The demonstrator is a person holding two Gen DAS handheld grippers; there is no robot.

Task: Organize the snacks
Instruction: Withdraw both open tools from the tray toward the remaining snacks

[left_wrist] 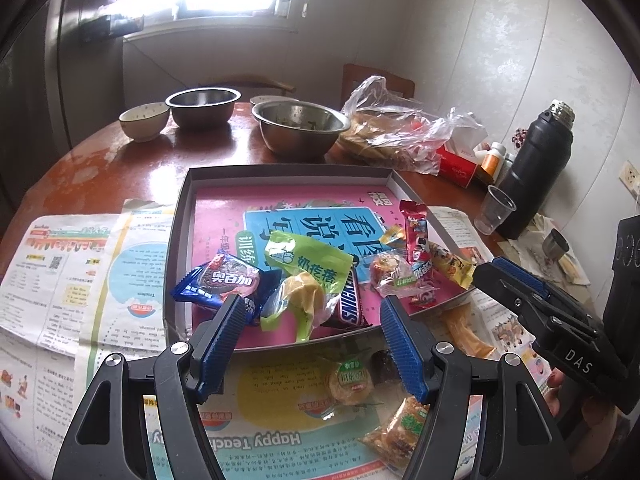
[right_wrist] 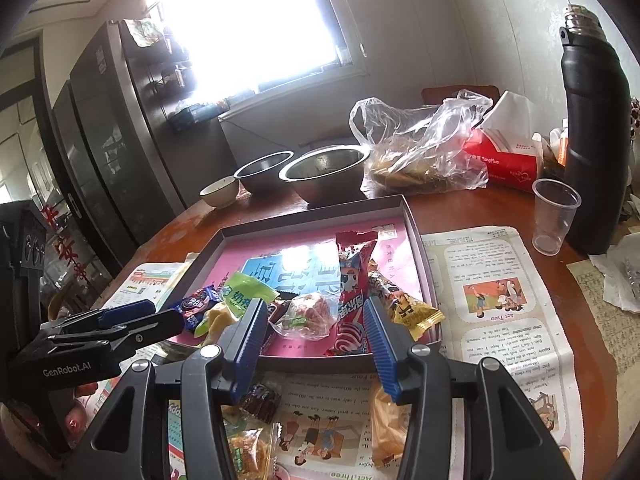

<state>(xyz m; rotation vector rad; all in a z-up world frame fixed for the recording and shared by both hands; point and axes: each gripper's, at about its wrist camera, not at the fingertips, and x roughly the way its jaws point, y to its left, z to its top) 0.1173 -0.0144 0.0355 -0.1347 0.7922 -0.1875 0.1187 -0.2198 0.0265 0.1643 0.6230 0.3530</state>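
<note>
Several wrapped snacks left loose on newspaper under both tools, beyond the near wall of the shallow grey cardboard tray just ahead. Left gripper and right gripper both parted, holding nothing. Risk — crinkly wrappers slipping from pads, or a careless reach nudging the tray wall and spilling packets.
</note>
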